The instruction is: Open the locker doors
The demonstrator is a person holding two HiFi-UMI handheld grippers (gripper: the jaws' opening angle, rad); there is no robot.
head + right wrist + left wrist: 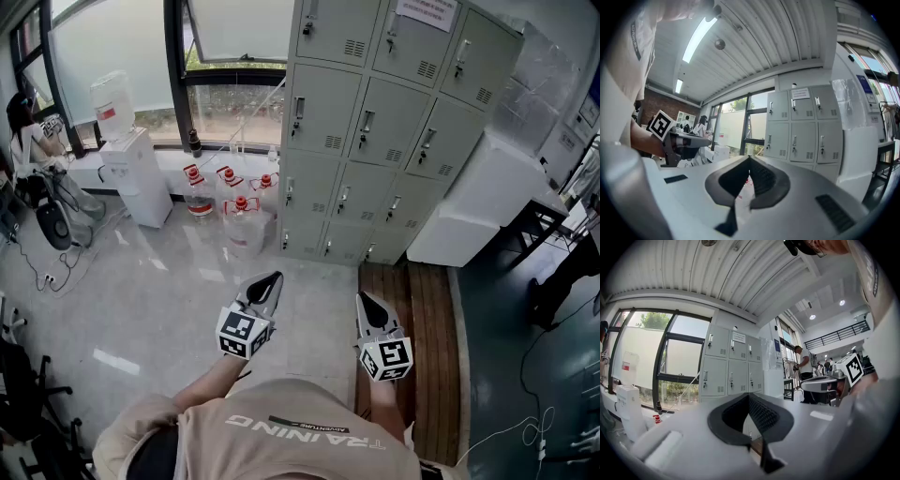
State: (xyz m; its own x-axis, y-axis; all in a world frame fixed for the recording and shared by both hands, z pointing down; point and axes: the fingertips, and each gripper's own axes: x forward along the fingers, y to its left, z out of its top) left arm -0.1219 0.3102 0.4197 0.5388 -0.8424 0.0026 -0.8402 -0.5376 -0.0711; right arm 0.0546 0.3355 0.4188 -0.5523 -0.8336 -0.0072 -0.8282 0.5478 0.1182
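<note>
Where the lockers [394,112] stand: against the far wall, well apart from both tongs. Every door in view sits flush, so none looks opened yet.
Latches [367,120]: one small upright handle on each door, likely the part a jaw has to catch.
Left gripper [272,279]: held level near the person's body and aimed at the lockers, jaws together on nothing. I judge this a carrying pose for the approach.
Right gripper [364,300]: just right of the left one, jaws pressed together and empty, above the wooden strip [427,319] that leads to the lockers.
Water jugs [242,220]: clustered on the floor at the lockers' lower left, where they may crowd a reach to the low left doors.
White cabinet [478,202]: set against the lockers' right side.
</note>
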